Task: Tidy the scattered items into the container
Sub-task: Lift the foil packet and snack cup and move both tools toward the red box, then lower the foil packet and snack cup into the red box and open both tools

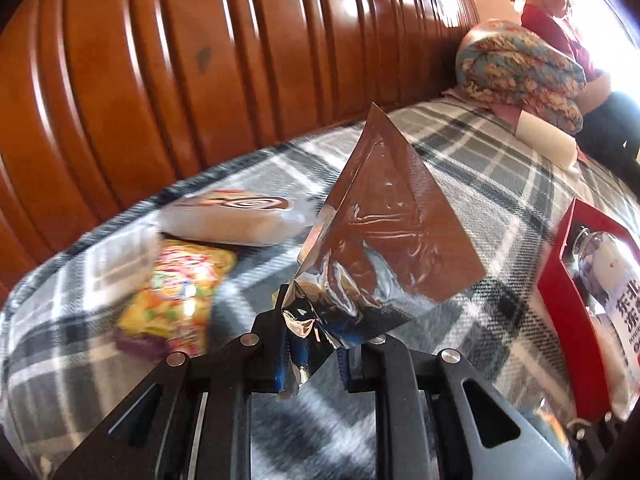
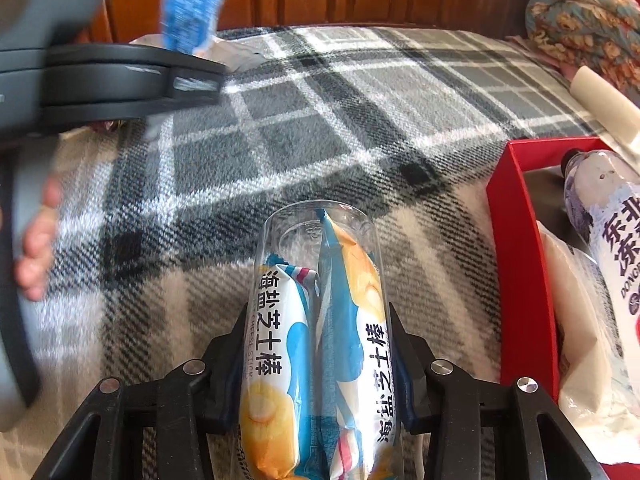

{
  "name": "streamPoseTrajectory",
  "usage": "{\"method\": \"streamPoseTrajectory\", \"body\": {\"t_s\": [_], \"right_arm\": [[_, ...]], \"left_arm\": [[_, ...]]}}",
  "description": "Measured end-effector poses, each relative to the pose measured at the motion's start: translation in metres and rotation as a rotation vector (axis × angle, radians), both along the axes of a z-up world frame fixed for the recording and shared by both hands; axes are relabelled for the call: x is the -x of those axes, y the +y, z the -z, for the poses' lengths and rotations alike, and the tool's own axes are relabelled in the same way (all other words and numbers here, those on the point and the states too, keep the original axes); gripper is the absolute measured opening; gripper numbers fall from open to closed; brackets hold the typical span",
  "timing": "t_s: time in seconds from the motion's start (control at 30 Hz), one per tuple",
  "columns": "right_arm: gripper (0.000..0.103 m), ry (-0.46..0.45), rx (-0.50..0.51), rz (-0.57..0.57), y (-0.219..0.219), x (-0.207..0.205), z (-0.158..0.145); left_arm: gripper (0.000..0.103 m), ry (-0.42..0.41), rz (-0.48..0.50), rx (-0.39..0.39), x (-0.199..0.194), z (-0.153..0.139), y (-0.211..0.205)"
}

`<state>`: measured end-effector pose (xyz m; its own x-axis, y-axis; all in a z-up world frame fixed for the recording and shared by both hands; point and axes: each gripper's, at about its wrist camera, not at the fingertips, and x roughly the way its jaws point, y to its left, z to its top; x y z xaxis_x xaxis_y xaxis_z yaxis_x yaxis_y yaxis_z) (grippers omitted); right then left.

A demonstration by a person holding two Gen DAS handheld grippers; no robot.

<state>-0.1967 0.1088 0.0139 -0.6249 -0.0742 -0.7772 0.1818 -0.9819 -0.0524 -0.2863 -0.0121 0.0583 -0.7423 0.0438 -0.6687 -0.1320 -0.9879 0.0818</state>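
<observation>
Left gripper (image 1: 310,344) seen closed on corner of foil packet (image 1: 384,236); packet held up above plaid blanket (image 1: 460,152), blue printed side seen from right wrist view. Right gripper (image 2: 318,360) clamped on clear tube (image 2: 320,280) with two cheese stick wrappers inside, tube low over blanket. Red box (image 2: 520,240) located just right of tube, bottle (image 2: 612,240) and white bag lying in it. Swirl cake pack (image 1: 228,220) and yellow snack bag (image 1: 180,296) left on blanket near wooden headboard (image 1: 200,60).

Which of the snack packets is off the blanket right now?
The blue packet with the silver back, pinched in the left gripper. The swirl-roll packet and the yellow packet lie on the blanket.
</observation>
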Motion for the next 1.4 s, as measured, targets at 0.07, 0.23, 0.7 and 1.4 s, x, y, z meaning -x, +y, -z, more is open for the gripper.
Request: {"method": "streamPoseTrajectory", "body": {"t_s": [0.07,0.23,0.7,1.4], "right_arm": [[0.049,0.006,-0.015,-0.004,-0.003,-0.004,-0.002],[0.049,0.009,-0.030,-0.010,-0.006,-0.011,-0.008],[0.050,0.126,0.011,0.044,0.008,-0.037,-0.069],[0.050,0.192,0.145,0.409,0.170,-0.088,-0.128]], "left_arm": [[0.020,0.011,-0.010,-0.011,-0.009,-0.007,-0.009],[0.021,0.034,-0.042,-0.027,-0.027,-0.026,-0.025],[0.021,0.088,-0.033,-0.061,-0.090,-0.072,-0.033],[0.021,0.032,0.369,-0.046,-0.136,-0.083,0.127]]}}
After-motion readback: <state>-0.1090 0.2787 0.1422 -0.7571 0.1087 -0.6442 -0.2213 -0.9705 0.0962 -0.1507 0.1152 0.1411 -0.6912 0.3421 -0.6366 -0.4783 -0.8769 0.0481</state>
